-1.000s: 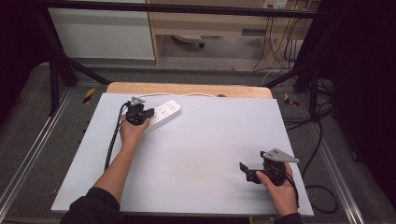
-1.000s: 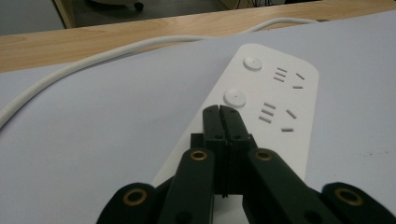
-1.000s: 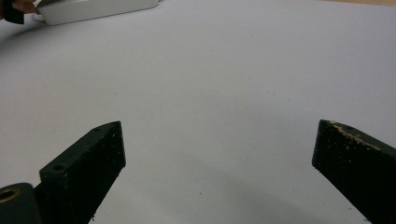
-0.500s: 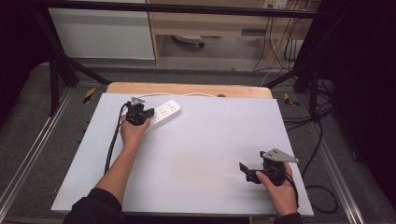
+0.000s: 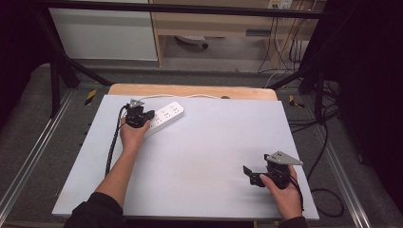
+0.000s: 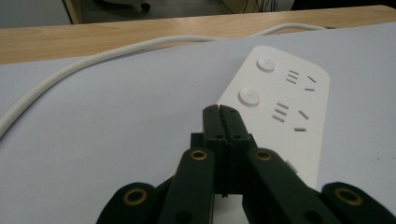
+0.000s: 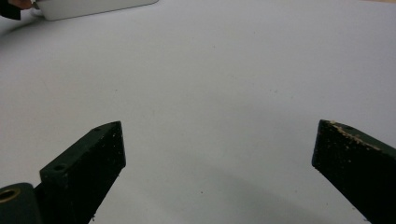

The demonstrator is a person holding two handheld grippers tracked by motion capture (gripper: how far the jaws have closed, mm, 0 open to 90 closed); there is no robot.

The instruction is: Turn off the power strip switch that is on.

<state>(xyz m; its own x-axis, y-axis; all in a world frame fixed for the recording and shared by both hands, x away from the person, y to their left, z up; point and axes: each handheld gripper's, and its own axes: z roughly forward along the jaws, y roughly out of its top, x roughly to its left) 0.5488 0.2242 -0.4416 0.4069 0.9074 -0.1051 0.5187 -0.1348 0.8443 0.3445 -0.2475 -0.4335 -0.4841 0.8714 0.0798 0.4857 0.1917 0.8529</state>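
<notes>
Pale grey board covered the wooden table from front to back, and all the action sat at its far left corner, where the white power strip lay flat at a slant, its white cable curling off along the wooden edge behind it. Left gripper was right there at the strip's near end, the person's left hand stretched well forward. From the left gripper view the two black jaws were pressed tight together, nothing between them, tip of the left gripper hovering over the edge of the power strip just short of its round buttons; contact with the plastic could not be made out. Over at the near right, well apart from the strip, the right gripper rested low over bare board in the right hand. Its jaws stood spread wide and empty, open grey surface between them.
</notes>
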